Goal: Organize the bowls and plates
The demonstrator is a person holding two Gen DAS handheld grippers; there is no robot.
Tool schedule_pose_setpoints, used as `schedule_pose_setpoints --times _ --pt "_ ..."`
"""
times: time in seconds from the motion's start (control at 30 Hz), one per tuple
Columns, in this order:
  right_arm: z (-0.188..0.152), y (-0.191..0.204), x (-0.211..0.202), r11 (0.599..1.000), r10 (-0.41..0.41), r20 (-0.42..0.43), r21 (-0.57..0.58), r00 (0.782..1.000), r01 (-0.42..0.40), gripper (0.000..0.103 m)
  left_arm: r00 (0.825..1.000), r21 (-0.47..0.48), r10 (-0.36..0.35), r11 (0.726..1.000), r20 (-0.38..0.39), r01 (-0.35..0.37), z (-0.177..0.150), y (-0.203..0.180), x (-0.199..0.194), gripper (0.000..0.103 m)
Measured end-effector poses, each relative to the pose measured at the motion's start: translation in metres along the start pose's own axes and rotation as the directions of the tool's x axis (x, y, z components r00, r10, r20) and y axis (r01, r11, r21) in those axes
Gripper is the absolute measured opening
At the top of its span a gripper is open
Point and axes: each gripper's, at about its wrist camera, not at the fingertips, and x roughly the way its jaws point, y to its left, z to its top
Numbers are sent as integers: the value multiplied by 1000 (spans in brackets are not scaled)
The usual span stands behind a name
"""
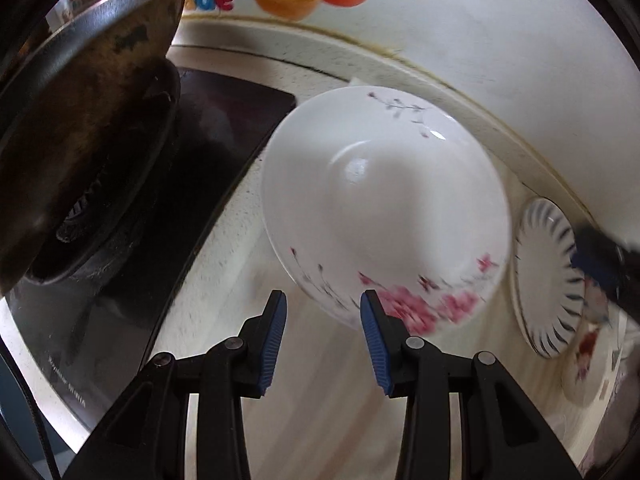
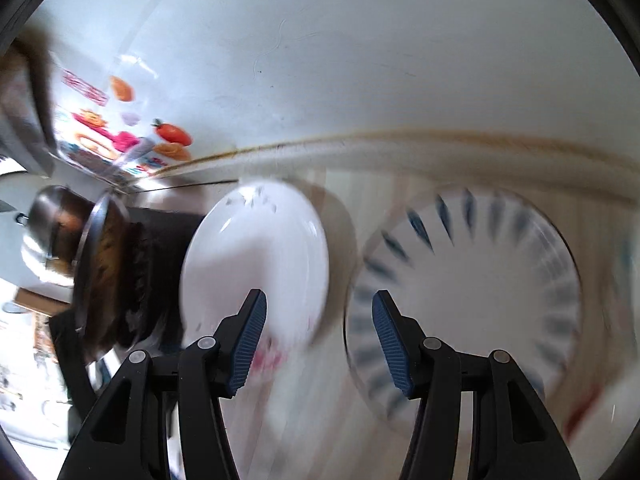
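Both grippers hang open and empty: the left gripper (image 1: 323, 300) before the pink-flowered plate (image 1: 384, 208), the right gripper (image 2: 319, 300) by the blue-striped plate (image 2: 472, 292) on the counter (image 1: 320, 400). Wall sticker (image 1: 216, 0) lettering reads only "ade".

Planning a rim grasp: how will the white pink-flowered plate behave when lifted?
The white pink-flowered plate looks like glazed ceramic: probably rigid, breakable and slick under the fingers. It lies flat on the pale counter, so its low rim may be hard to get under.
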Motion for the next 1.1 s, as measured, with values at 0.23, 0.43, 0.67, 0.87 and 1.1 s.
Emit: schedule_pose_setpoints --times 0.23,0.43,0.67,0.87,1.1 --pt "49 10 74 998 -40 -32 -45 999 38 44 1000 -2 11 1000 -28 -11 12 -2 26 36" --pt "59 11 102 998 13 -65 -53 998 -16 17 1000 -15 6 1000 -1 -6 15 4 34 29" --pt "51 6 95 997 40 -58 -58 998 -43 14 999 6 6 1000 33 -6 5 6 24 29" --pt "40 6 68 997 27 -48 -73 998 -30 13 998 36 -21 999 63 19 -12 3 -4 30" --pt "10 -5 21 998 35 -21 -42 999 -36 13 995 107 -41 994 90 32 -18 -5 -40 29"
